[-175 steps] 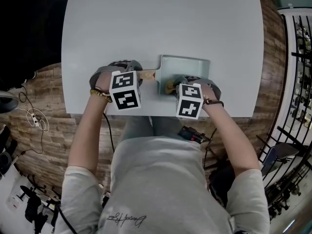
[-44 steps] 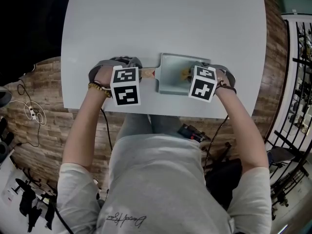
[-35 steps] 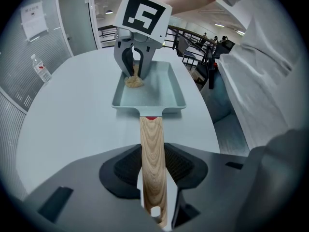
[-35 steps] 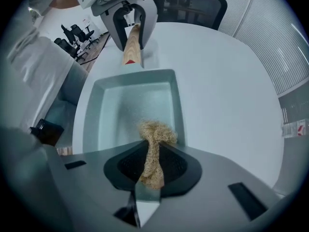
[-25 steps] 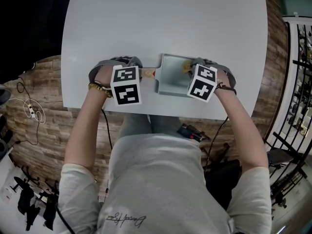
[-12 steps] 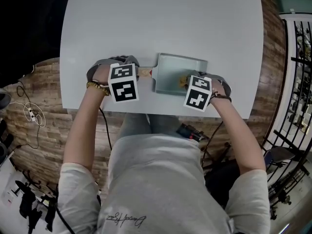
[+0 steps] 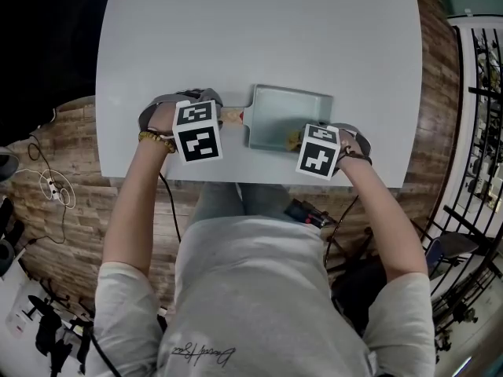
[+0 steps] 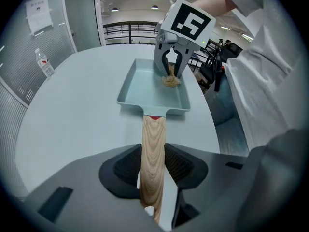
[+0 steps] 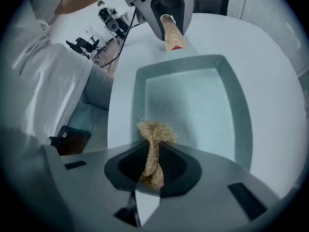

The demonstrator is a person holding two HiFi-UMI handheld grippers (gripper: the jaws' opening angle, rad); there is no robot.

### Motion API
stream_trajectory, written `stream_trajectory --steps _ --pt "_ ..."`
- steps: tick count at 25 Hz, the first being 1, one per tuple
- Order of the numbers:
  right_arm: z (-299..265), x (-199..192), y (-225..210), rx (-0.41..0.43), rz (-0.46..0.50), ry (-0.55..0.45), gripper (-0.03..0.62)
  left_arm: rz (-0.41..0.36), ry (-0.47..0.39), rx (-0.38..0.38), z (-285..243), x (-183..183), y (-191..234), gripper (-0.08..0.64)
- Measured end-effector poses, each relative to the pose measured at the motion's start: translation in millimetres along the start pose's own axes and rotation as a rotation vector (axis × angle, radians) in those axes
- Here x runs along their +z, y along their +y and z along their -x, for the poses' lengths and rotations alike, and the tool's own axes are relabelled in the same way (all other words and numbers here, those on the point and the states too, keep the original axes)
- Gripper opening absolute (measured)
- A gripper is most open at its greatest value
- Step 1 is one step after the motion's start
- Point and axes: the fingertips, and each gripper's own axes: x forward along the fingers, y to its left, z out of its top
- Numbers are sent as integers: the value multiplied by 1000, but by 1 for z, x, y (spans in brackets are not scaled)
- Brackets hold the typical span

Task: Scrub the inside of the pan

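The pale grey worktop (image 7: 259, 38) fills the head view, bare but for one item, and the person in a grey T-shirt (image 7: 251, 289) sits at its 6 o'clock edge. There's a line of script across the shirt's front, too small to read.

On to the pan (image 7: 287, 104): pale teal, rectangular, flat on the worktop close to that 6 o'clock edge, with its wooden handle (image 7: 233, 116) pointing to 9 o'clock.

The left hand-held gripper (image 8: 153, 166) has that handle clamped. The jaws stand fairly wide, pads pressed on both sides of the wood, with a red dab where the handle meets the pan.

The right hand-held gripper (image 9: 154, 164) is closed narrow on a tan, stringy scrubber (image 9: 155, 132). The frayed end pokes out ahead of the jaws and sits inside the pan around 5 o'clock in the head view, by the wall at the end away from the handle.

Both marker cubes, (image 7: 196, 132) and (image 7: 318, 151), show black-and-white square patterns, no lettering.

In the left gripper view, at 10 o'clock, a paper notice (image 8: 38, 14) hangs on the wall; its print can't be read.
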Motion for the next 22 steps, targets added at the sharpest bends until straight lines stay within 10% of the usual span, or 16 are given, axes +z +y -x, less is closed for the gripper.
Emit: stream_trajectory --steps 13,22 --pt "11 -9 -41 -34 -44 -23 77 -1 3 -56 -2 -2 -7 152" --pt "28 -6 -97 -258 34 13 78 -14 3 -59 0 1 -13 153"
